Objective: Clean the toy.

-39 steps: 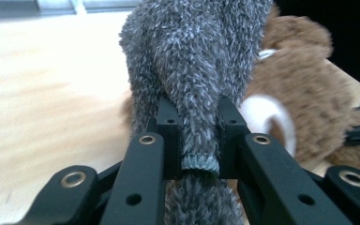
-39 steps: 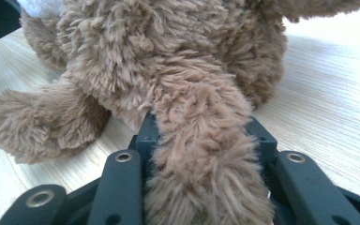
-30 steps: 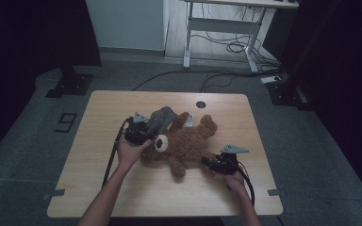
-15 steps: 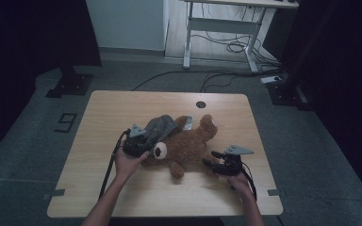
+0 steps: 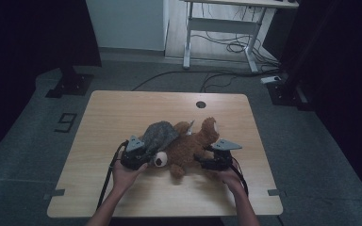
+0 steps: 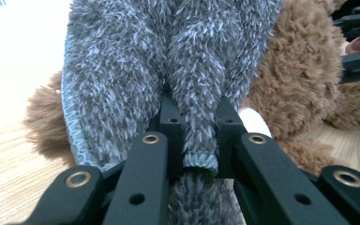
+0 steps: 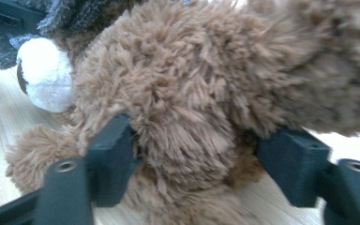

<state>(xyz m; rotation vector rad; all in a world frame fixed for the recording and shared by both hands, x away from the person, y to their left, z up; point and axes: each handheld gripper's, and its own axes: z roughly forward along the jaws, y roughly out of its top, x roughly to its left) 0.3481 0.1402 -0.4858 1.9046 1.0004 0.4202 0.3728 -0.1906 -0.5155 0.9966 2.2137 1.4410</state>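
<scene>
A fluffy brown plush teddy bear [image 5: 188, 148] lies at mid-table on the pale wooden table [image 5: 122, 108], a grey fuzzy knit cloth [image 5: 159, 134] over its head. The left gripper [image 5: 139, 153] pinches a fold of that cloth. The right gripper [image 5: 207, 162] has just been opening; its jaws straddle the bear's body, the left one against the fur.

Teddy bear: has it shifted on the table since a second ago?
Yes. The teddy bear has slid toward the person's edge of the table, farther from the round hole, along with the grey cloth the left gripper is pinching.
</scene>
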